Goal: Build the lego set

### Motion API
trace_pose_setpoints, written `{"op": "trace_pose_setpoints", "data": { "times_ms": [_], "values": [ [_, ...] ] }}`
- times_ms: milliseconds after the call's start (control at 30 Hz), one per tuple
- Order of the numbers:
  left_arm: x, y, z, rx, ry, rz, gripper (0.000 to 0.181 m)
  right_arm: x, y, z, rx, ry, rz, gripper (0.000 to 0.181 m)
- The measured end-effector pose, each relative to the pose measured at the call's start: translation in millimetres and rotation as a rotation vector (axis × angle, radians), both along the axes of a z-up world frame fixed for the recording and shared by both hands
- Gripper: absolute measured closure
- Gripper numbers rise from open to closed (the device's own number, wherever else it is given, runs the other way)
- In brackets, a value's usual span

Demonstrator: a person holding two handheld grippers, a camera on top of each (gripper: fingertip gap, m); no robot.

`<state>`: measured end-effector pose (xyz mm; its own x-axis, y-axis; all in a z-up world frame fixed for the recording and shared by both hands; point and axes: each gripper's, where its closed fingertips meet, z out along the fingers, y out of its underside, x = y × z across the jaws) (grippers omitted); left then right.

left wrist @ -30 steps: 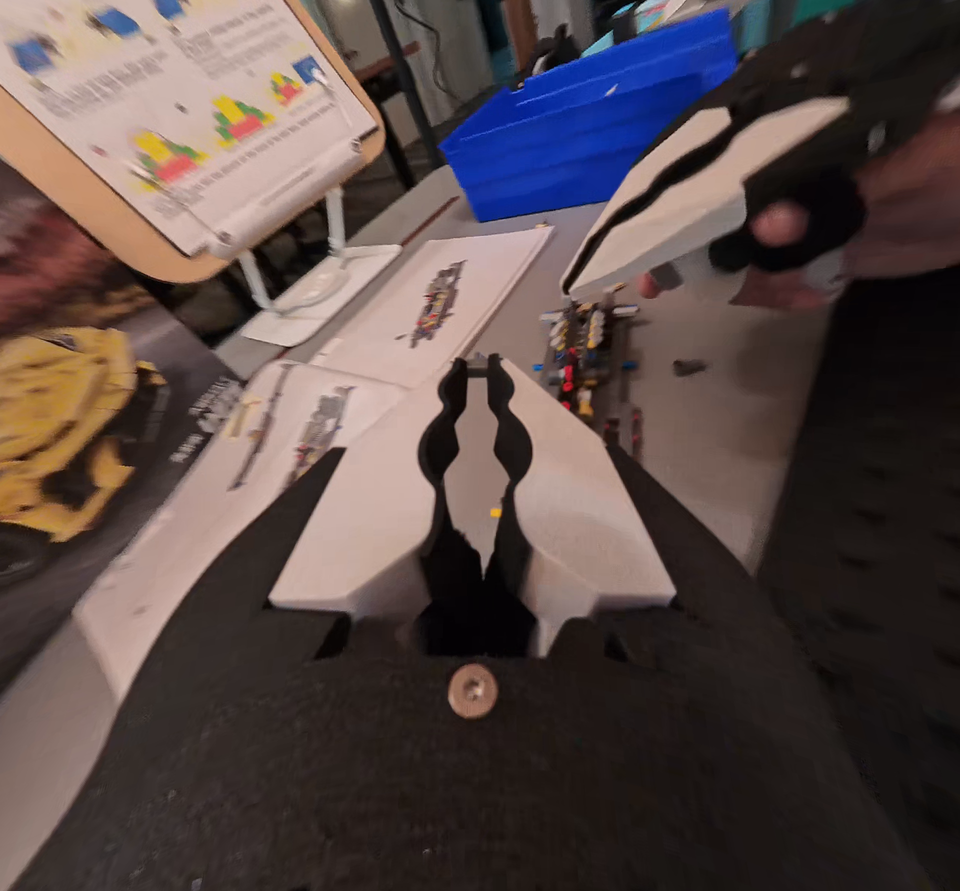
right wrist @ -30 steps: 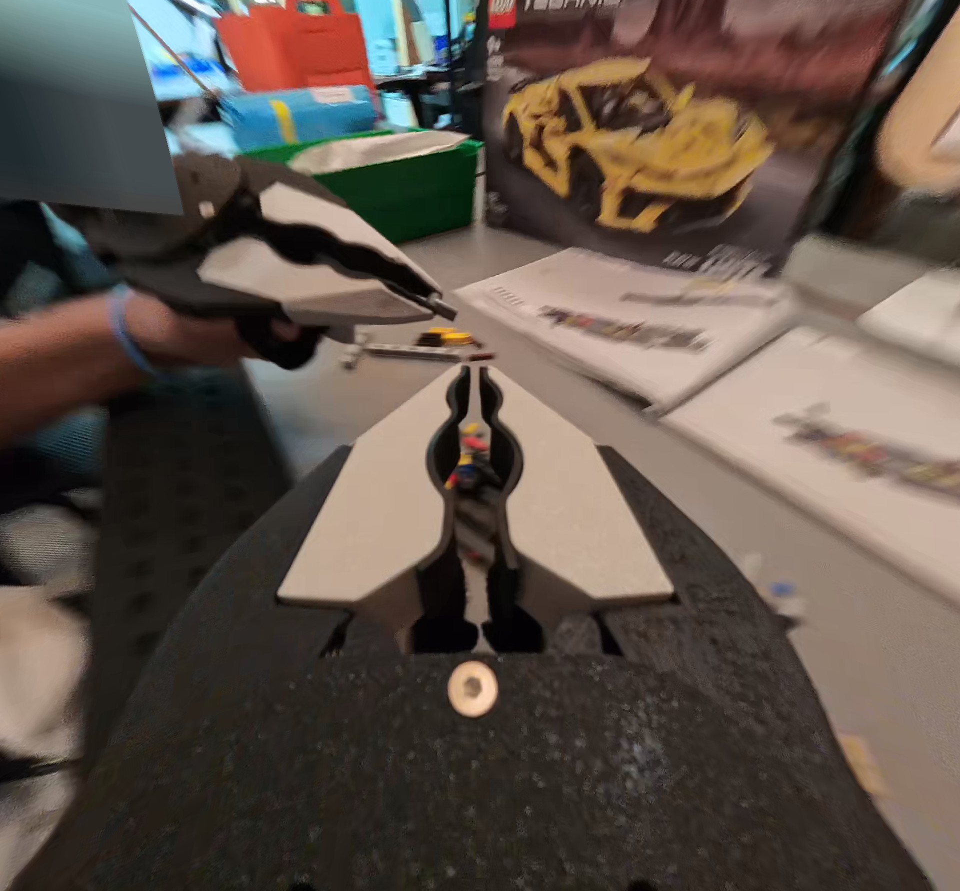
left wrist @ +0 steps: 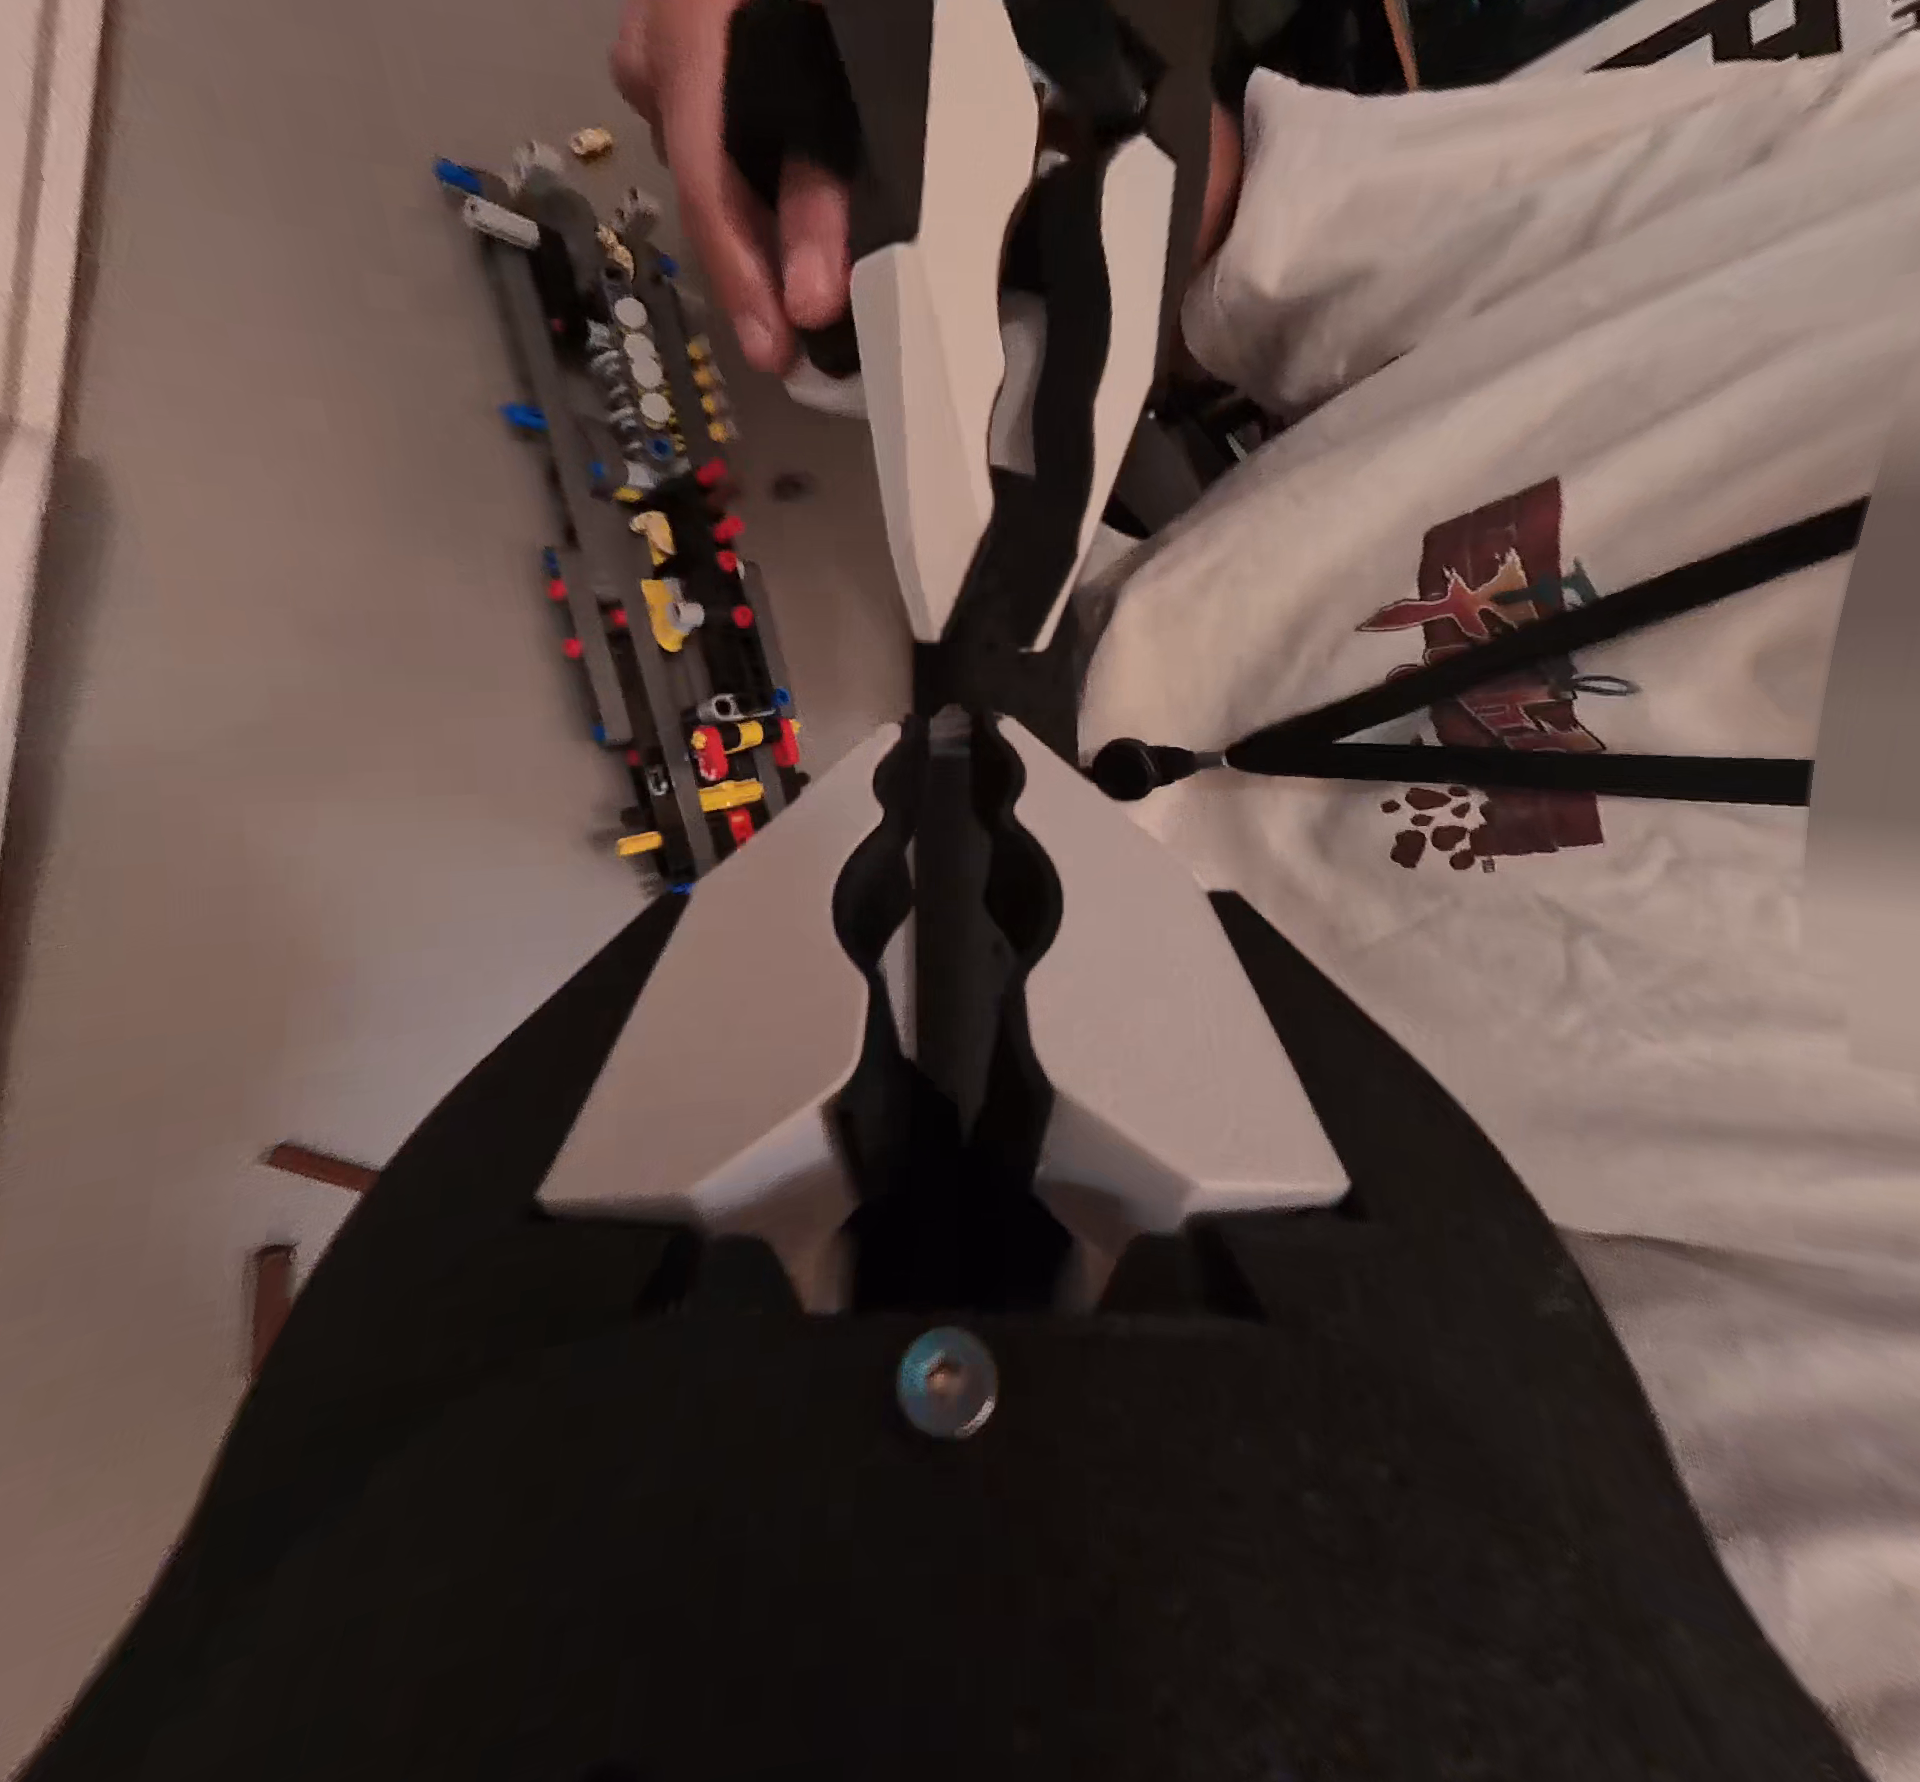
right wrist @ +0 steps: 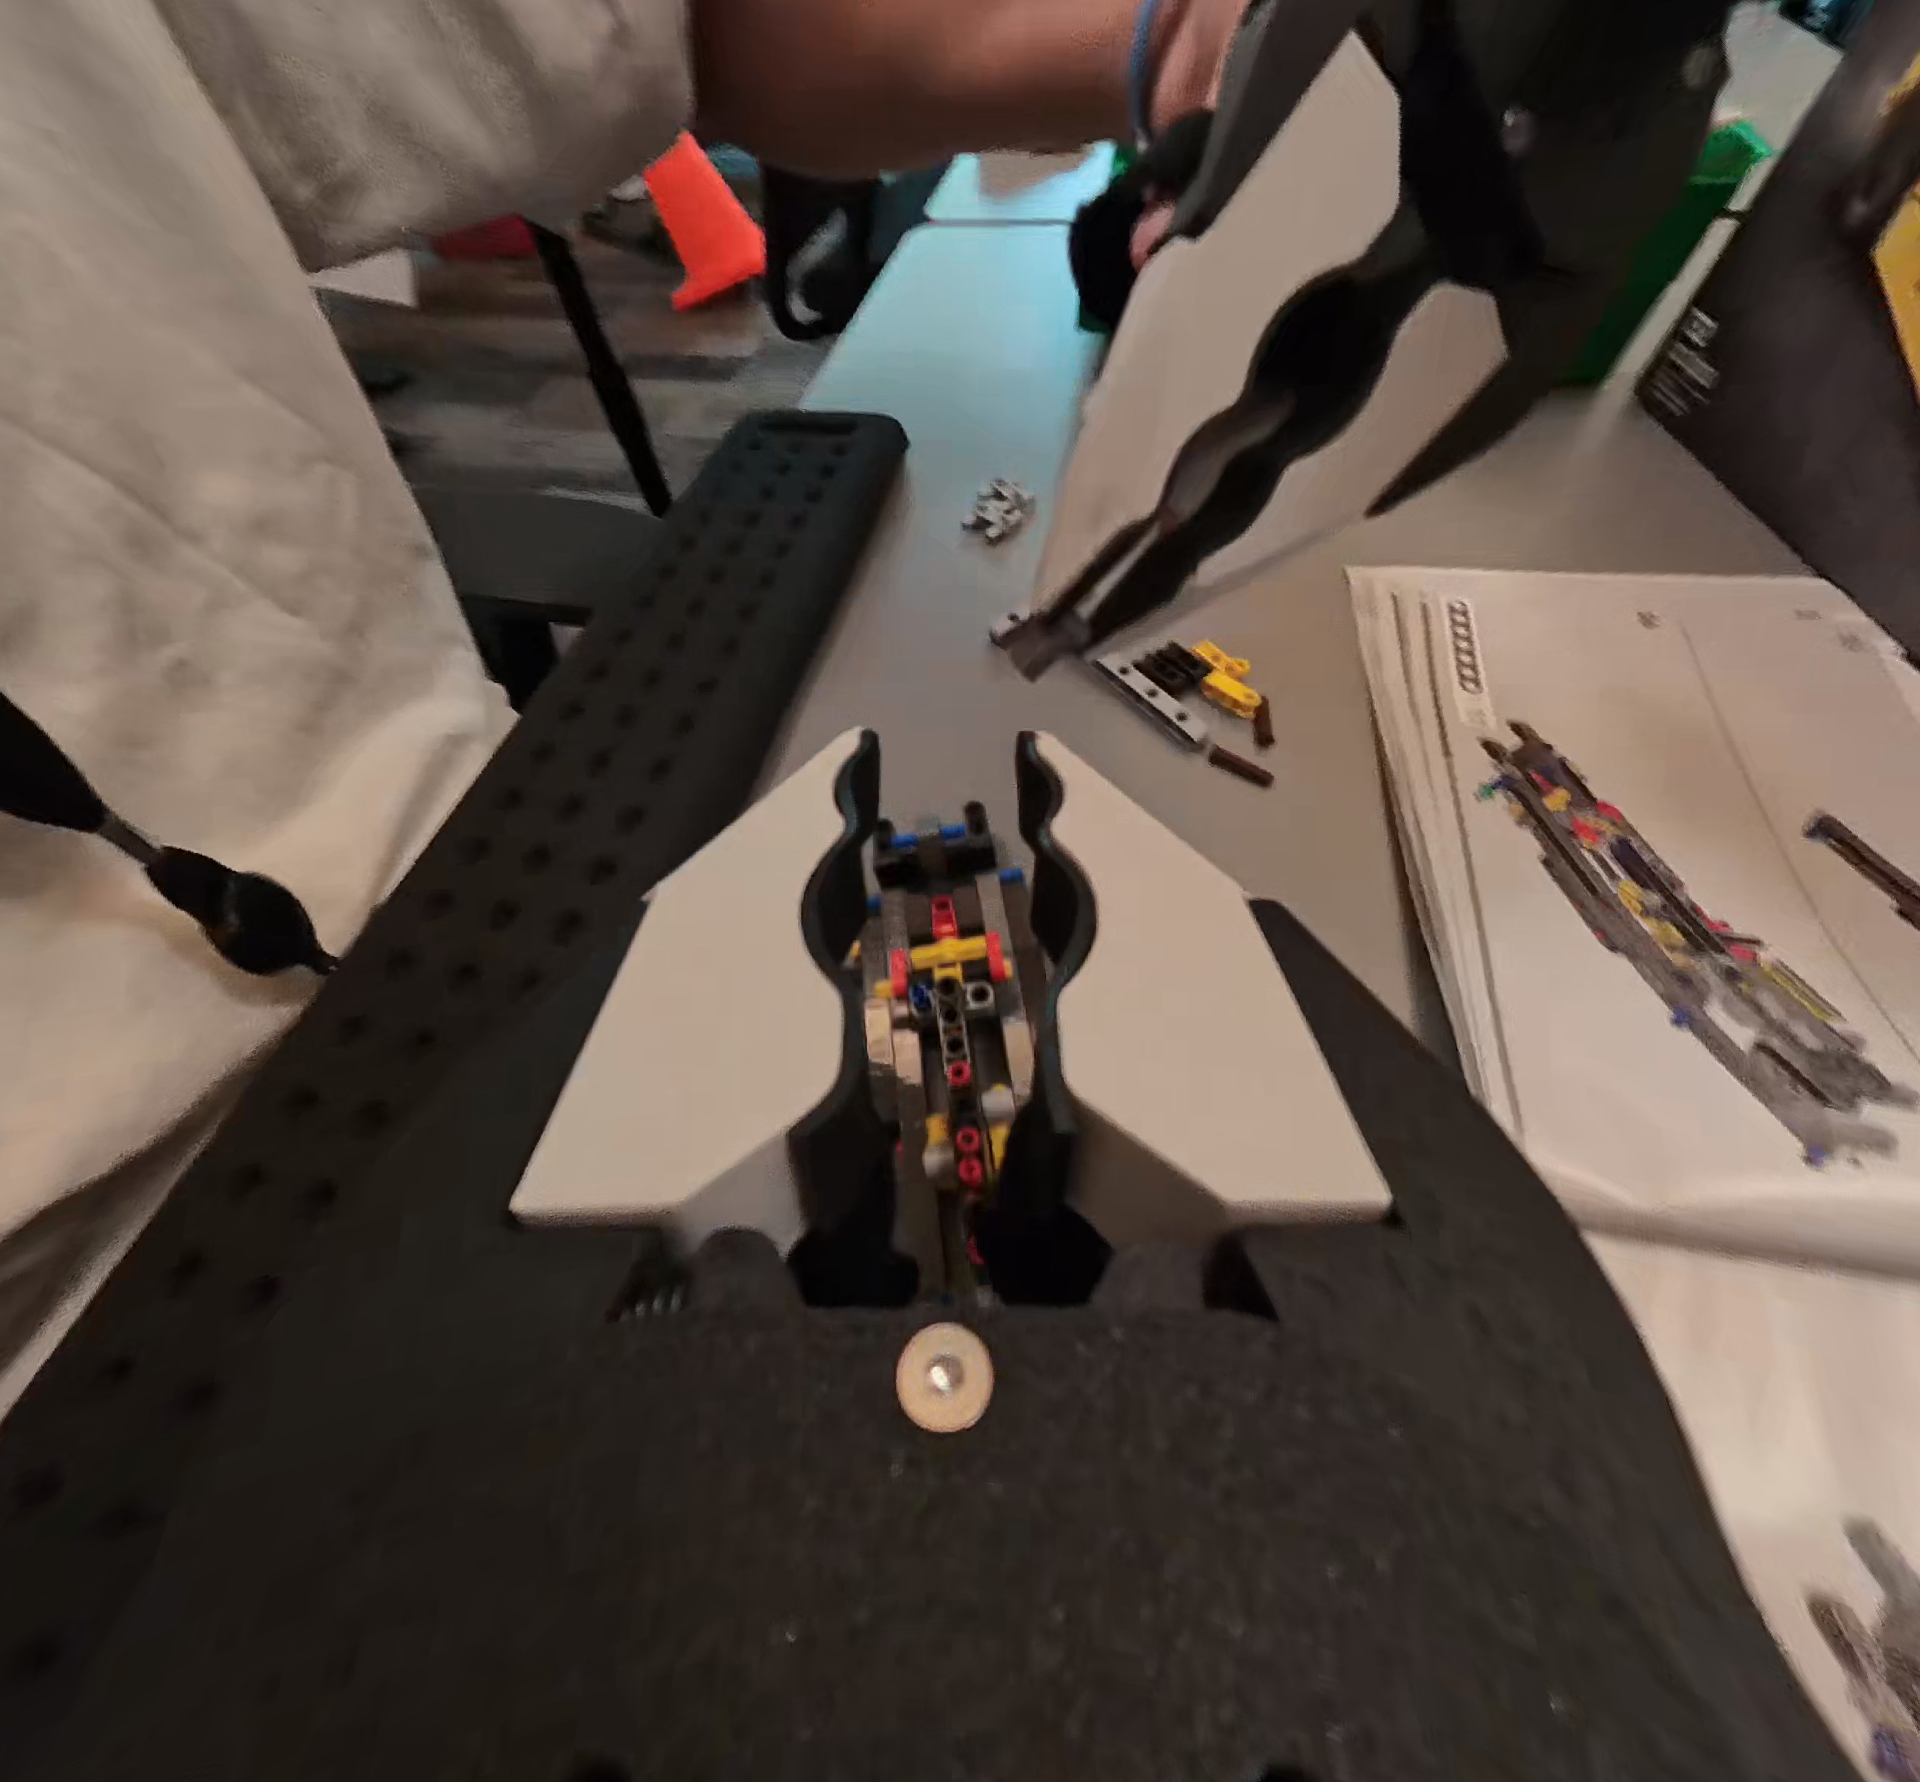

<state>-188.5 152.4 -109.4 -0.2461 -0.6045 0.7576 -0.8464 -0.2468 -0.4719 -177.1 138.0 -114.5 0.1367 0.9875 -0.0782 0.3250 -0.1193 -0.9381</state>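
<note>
The long grey-and-black Lego chassis (left wrist: 665,579), with red, yellow and blue pins, lies on the grey table. My left gripper (left wrist: 951,745) is shut on a small grey piece (left wrist: 951,726) and held in the air beside the chassis. It also shows in the right wrist view (right wrist: 1039,633) with the piece (right wrist: 1023,639) at its tips. My right gripper (right wrist: 945,756) is open and empty above the chassis (right wrist: 945,984), which shows between its fingers. In the left wrist view the right gripper (left wrist: 982,643) points tip to tip at the left one.
A small sub-assembly with yellow parts (right wrist: 1184,683) and loose dark pins lie beside the open instruction booklet (right wrist: 1662,901). A black perforated mat (right wrist: 644,797) runs along the table edge. Small grey parts (right wrist: 997,506) lie farther off. The person's white shirt (left wrist: 1455,1005) is close. Only a small space, under 4 cm, lies between the two pairs of fingers.
Both grippers have swung round and now face each other over the chassis. The right gripper's fingers have opened wider. The left gripper stays shut on its small piece.
</note>
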Motion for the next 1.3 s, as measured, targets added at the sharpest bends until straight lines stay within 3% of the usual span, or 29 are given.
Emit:
{"op": "trace_pose_setpoints", "data": {
  "times_ms": [67,133,300,367,467,567,667,733,833,967,1200,1267,1300],
  "values": [
    [-1,-2,0,-0.019,0.022,-0.033,0.175,-3,7,3,-0.03,0.037,0.026,0.156],
    [-1,-1,-9,0.046,0.03,-0.026,0.176,1,14,-10,-0.033,-0.031,-0.004,0.156],
    [-15,-11,-55,0.337,0.047,0.069,0.175,16,-24,-58,-0.127,-0.289,-0.074,0.154],
    [-7,-25,-61,0.489,-0.062,0.158,0.175,8,-33,-55,-0.146,-0.215,-0.196,0.157],
    [1,-30,-69,0.989,-0.244,0.27,0.175,14,-41,-47,-0.217,-0.072,-0.367,0.156],
    [4,-33,-59,1.38,-0.328,0.417,0.175,18,-48,-24,-0.378,0.183,-0.454,0.157],
    [12,-45,-38,1.614,-0.461,0.519,0.175,11,-53,-11,-0.515,0.379,-0.479,0.153],
    [16,-49,-18,1.667,-0.545,0.636,0.174,7,-52,-3,-0.562,0.497,-0.489,0.153],
    [17,-61,15,1.605,-0.714,0.825,0.174,3,-53,19,-0.585,0.687,-0.433,0.154],
    [17,-72,41,1.597,-0.862,0.934,0.174,2,-57,47,-0.669,0.93,-0.311,0.166],
    [23,-75,35,1.62,-0.861,0.904,0.174,-3,-59,46,-0.765,0.996,-0.238,0.176],
    [26,-77,22,1.542,-0.839,0.809,0.169,-1,-58,36,-0.789,0.923,-0.24,0.176],
    [28,-81,13,1.48,-0.827,0.719,0.157,2,-56,29,-0.785,0.869,-0.253,0.176]
  ]
}}
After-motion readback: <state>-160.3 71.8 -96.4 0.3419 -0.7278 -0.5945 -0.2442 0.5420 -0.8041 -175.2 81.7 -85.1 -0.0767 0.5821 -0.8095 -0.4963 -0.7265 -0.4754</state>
